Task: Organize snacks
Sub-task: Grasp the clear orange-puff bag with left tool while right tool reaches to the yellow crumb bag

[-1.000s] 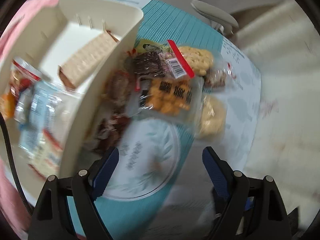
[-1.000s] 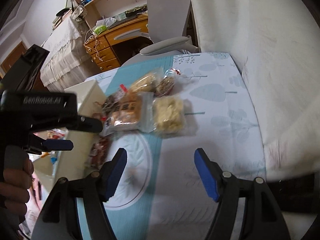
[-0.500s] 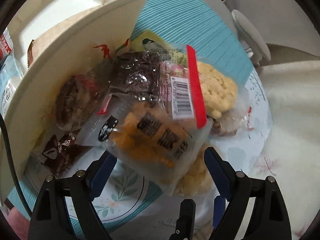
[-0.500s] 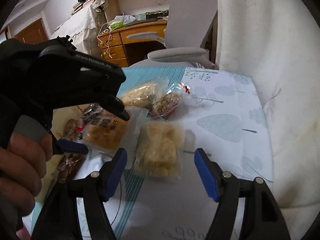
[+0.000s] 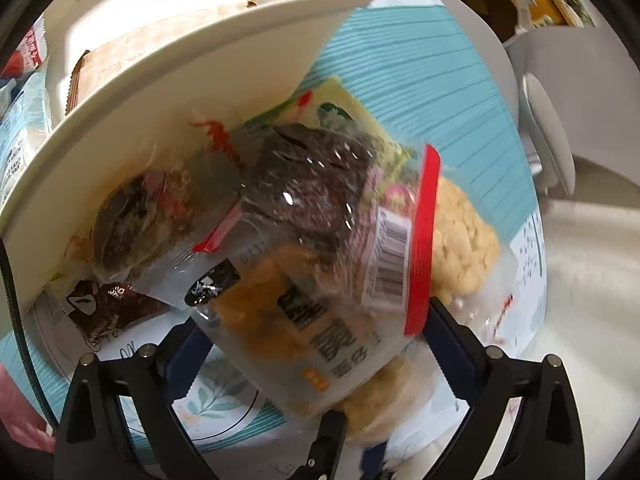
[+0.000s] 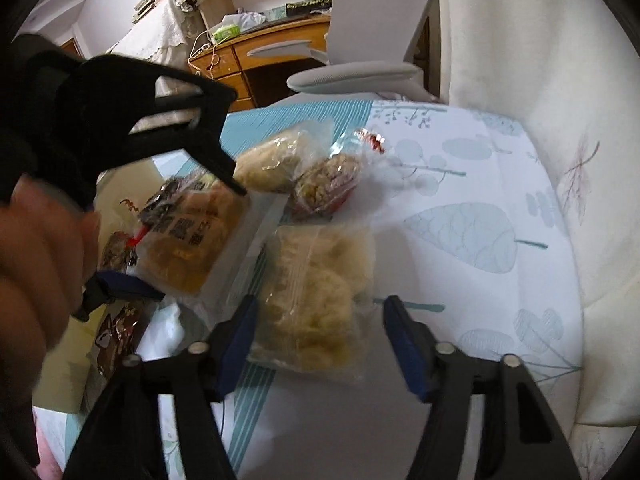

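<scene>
In the left wrist view, the left gripper (image 5: 308, 344) is seen with its blue-padded fingers (image 5: 444, 340) spread wide on either side of a clear plastic packet of orange-yellow snacks with black printed characters (image 5: 304, 320). Contact with that packet cannot be told through the blur. The packet's long axis runs from the lower centre of the frame toward the upper left, where it overlaps a dark brown snack in clear wrap with a red strip and barcode (image 5: 316, 188). A cream plastic storage bin (image 5: 192, 92) fills the upper left, with the snack pile lying against its wall on the teal-and-white patterned tablecloth (image 5: 420, 80).

In the right wrist view, the right gripper (image 6: 316, 344) is held apart around the near end of a clear bag of pale yellow crisps (image 6: 316, 296), whose long axis points away toward the upper centre.
</scene>
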The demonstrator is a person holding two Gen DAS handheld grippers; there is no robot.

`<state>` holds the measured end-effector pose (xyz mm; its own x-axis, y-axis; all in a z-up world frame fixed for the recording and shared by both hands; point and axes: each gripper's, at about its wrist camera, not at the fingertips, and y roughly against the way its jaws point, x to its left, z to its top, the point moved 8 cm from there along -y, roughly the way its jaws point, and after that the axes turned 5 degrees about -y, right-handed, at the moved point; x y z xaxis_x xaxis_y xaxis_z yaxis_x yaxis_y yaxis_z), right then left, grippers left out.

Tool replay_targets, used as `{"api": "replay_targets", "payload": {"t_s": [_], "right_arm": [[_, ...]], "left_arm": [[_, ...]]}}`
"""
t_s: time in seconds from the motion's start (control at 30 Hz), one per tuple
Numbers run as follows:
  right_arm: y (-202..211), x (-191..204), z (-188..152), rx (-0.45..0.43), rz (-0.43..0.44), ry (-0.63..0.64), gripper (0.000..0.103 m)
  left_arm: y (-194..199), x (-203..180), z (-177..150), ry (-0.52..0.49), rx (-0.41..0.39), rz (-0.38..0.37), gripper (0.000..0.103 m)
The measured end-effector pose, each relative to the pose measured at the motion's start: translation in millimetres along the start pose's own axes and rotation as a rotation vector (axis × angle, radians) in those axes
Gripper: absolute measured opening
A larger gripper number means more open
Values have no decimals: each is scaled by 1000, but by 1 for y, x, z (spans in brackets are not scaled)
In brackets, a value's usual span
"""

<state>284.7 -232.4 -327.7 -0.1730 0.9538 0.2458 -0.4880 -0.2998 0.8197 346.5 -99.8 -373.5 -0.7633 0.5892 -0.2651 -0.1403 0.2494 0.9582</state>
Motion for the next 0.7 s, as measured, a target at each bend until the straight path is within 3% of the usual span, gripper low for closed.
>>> {"api": "replay_targets", "payload": {"t_s": [0.2, 0.3, 0.43, 0.7], "right_arm": [[3, -11, -3, 32, 29, -78, 46], [7, -15, -7, 47, 20, -85, 45], [14, -23, -13, 67, 8, -114, 45], [29, -43, -24, 124, 25, -281, 44]], "left_arm": [[-6, 2, 3, 23, -4, 42, 99], [-10, 2, 3, 11, -3, 62, 92], [-8, 0, -2, -40, 32, 47, 86], [-3, 19, -28, -86, 146, 70, 84]]}}
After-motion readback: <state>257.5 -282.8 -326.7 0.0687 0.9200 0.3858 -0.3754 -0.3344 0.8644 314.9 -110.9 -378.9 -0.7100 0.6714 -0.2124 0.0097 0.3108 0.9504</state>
